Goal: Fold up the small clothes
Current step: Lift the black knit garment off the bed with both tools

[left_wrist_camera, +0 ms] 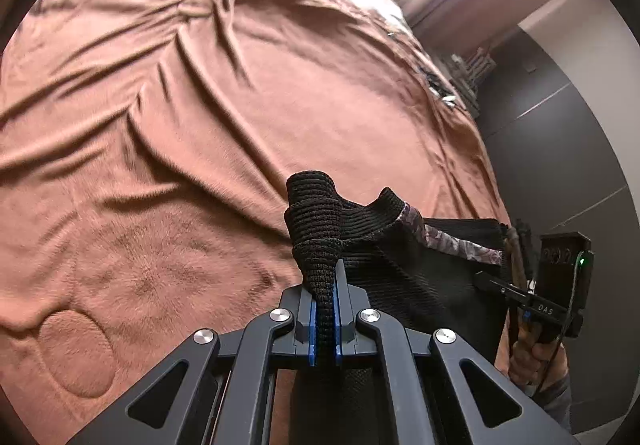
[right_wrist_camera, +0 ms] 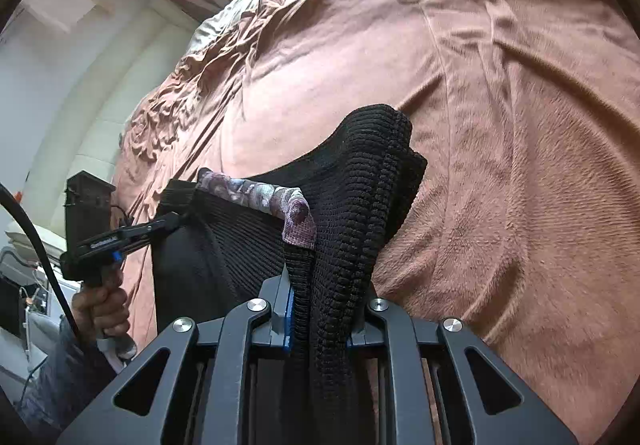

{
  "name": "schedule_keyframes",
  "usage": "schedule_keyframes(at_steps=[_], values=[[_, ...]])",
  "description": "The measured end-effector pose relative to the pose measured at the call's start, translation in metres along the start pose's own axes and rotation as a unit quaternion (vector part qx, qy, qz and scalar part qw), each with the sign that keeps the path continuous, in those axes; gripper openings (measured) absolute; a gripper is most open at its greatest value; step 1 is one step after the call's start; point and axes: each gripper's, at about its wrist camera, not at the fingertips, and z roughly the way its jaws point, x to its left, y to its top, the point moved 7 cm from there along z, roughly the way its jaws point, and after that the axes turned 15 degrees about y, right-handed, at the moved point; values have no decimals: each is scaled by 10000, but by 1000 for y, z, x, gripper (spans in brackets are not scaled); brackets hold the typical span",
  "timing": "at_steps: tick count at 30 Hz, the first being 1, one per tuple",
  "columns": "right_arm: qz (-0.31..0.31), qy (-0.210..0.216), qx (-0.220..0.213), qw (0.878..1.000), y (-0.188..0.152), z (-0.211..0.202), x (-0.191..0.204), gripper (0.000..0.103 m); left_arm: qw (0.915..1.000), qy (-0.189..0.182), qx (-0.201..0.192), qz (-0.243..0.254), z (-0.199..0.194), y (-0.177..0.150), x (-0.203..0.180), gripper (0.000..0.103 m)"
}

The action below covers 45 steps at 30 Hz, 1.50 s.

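A small black ribbed knit garment (left_wrist_camera: 404, 269) with a patterned purple-grey trim (left_wrist_camera: 460, 243) hangs stretched between both grippers above the bed. My left gripper (left_wrist_camera: 325, 277) is shut on one bunched corner of it, the knit squeezed between the blue pads. In the right wrist view my right gripper (right_wrist_camera: 320, 285) is shut on the other corner, a thick fold of the black garment (right_wrist_camera: 360, 197) and its trim (right_wrist_camera: 298, 219) rising out of the jaws. Each view shows the other gripper: the right gripper (left_wrist_camera: 490, 281) at the right, the left gripper (right_wrist_camera: 176, 221) at the left.
A rumpled brown blanket (left_wrist_camera: 224, 105) covers the bed (right_wrist_camera: 520, 125) under and beyond the garment. Small dark and silvery items (left_wrist_camera: 442, 91) lie at the bed's far edge. A dark wardrobe (left_wrist_camera: 560, 149) stands to the right. A person's hand (right_wrist_camera: 102, 309) grips the left handle.
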Motion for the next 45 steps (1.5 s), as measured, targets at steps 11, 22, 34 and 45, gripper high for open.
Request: schedule_keyframes(at_steps=[11,22,34,45], values=[[-504,-282,-305,9979,-22,-60,62,14,9986,-143,-502,89,-65,-3,-21,5],[-1036,-388,-819,9905,-54,-140,142,13,9925,-439,-1116,237,-154,-6,-47,5],[-1662,-472,-1290,9765,-98,-211,235,13,9812,-701,-1771,299,-252,-21,-62,5],[-2178,-108,-1587,9630,-136,-245,330,13,9679,-424,-2452,342,-371,-34,-49,5]])
